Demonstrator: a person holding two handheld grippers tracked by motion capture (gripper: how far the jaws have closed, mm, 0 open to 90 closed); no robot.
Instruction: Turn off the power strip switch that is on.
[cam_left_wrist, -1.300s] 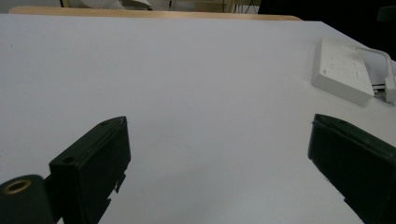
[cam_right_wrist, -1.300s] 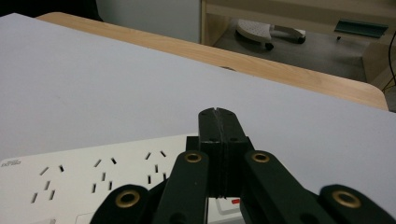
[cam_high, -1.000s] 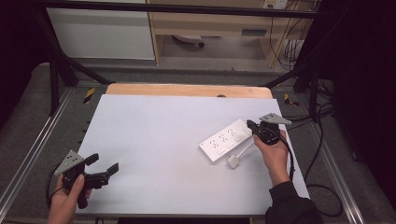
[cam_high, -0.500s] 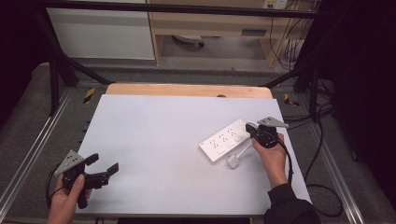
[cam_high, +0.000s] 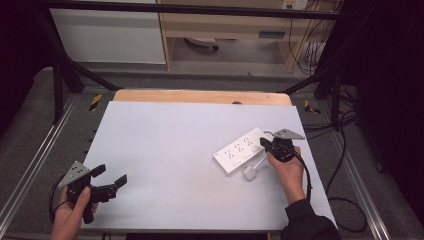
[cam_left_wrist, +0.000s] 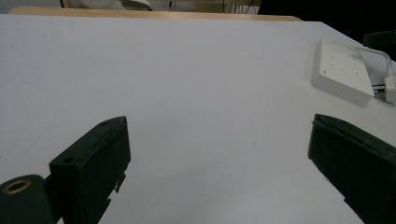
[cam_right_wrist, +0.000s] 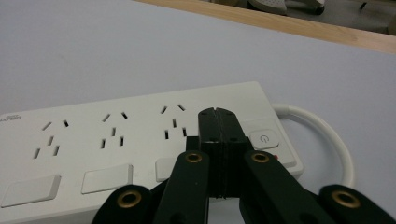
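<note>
The power strip (cam_high: 240, 150) lies flat on the right half of the desk (cam_high: 165, 135), set at a slant, socket face up. In the right gripper view it shows three socket groups in a row, a rocker switch below each, and a power button (cam_right_wrist: 264, 138) at the cord end. Its white cord (cam_right_wrist: 327, 135) loops out from that end, and the white plug (cam_high: 250, 173) rests on the desk just beside the strip's near edge.

The right gripper (cam_right_wrist: 218, 122) is closed, jaws pressed together with nothing between them. Its tips sit over the strip's face just beside the power button; contact cannot be confirmed. Judged from this placement, the closed jaws serve as a single blunt point for pressing the button or a switch, which a spread pair could not do cleanly. The right hand (cam_high: 286, 167) holds the tool from the near side, forearm along the desk's right edge.

The left gripper (cam_high: 107, 181) is held at the near left corner, well apart from the strip, jaws spread wide and empty. It appears parked, out of the working area.

The desk carries a plain pale-grey sheet, with a wooden edge strip (cam_high: 200, 96) exposed at the far side. Beyond stand a dark metal frame, a white cabinet, a shelf unit, trailing cables and grey floor.
</note>
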